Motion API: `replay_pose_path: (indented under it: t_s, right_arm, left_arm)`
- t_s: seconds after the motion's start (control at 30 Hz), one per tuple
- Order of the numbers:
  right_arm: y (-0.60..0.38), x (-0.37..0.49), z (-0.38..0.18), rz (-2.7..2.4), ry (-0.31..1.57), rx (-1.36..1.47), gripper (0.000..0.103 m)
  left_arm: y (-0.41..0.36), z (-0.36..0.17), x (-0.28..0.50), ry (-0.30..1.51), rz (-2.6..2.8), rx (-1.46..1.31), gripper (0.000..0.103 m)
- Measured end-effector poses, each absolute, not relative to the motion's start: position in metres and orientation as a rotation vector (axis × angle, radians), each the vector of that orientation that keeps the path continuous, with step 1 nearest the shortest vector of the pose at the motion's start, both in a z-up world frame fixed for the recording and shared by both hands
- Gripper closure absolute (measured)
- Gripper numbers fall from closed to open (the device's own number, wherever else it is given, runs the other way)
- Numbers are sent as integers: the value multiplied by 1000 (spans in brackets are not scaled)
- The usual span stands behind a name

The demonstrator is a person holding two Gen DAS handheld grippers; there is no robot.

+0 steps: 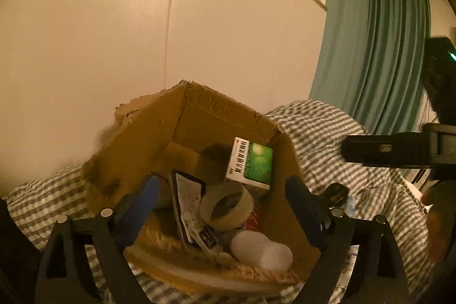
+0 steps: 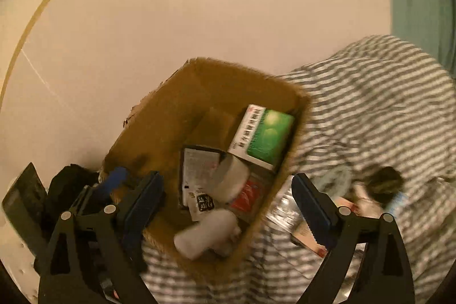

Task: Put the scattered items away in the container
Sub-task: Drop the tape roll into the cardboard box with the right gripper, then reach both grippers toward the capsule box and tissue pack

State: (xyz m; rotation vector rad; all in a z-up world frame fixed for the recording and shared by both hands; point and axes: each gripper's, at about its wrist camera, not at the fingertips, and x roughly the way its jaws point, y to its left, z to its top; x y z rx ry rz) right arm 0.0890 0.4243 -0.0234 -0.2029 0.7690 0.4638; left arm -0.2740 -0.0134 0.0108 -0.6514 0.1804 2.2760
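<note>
- The cardboard box (image 1: pixel 182 133) sits on the bed's striped cover (image 1: pixel 327 130), close to the pale wall — torn along its top edge, soft-walled, and likely to buckle if pushed from the side.
- The left gripper (image 1: pixel 219 207) hovers over the box mouth with its fingers (image 1: pixel 142 198) spread wide and nothing between them; the right gripper (image 2: pixel 228 204) does the same, fingers (image 2: pixel 310 207) wide and empty.
- Inside the box I count one green-and-white carton (image 2: pixel 263 134), one roll of tape (image 1: pixel 226 204), one white plastic bottle (image 2: pixel 206 232), one dark printed packet (image 2: pixel 198 173) and something red (image 2: pixel 246 197) beneath — its shape is too hidden to name.
- Those five all look light. The carton is stiff and would take a pinch across its narrow faces; the bottle is smooth and round, so it might roll or slip and is best gripped across its middle.
- Still out on the cover, just right of the box in the right wrist view: a crinkly silver packet (image 2: pixel 285 212), a flat reddish-edged carton (image 2: pixel 310 240) and a dark blurred lump (image 2: pixel 384 183) I cannot identify — three at least.
- The silver packet looks thin and slippery; an edge pinch seems the safest hold.
</note>
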Motion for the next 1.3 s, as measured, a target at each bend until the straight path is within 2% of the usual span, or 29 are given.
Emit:
replay_pose_path:
  t_s: [0.23,0.5,0.67,0.9,0.97,1.1,1.2,1.3]
  right_arm:
    - [329,33,10,286,743,-267,11]
    - [228,12,-10,134,816,-224,11]
    - [206,35,-37,135,867,-173,11]
    - [215,72,-52,135,905,-266,11]
    - [215,88,-59,123,921,-263,11]
    - [208,129,-71,87,971,-164,11]
    - [206,157,-78,61,987,-111,15]
    - [207,177,-88,36,1007,-95,17]
  left_arm:
    - [-2,10,-213,177,2188,-673,9]
    - [51,-27,-128,291,2037,-738,6]
    - [79,-69,-128,381,2019,-789,6]
    - [119,-121,-171,514,2092,-825,5]
    - [126,-129,-168,542,2151,-735,0]
    - [142,-145,-153,586,2169,-651,0]
    - [149,-151,-145,600,2166,-628,0]
    - [150,-160,-140,521,2043,-756,0]
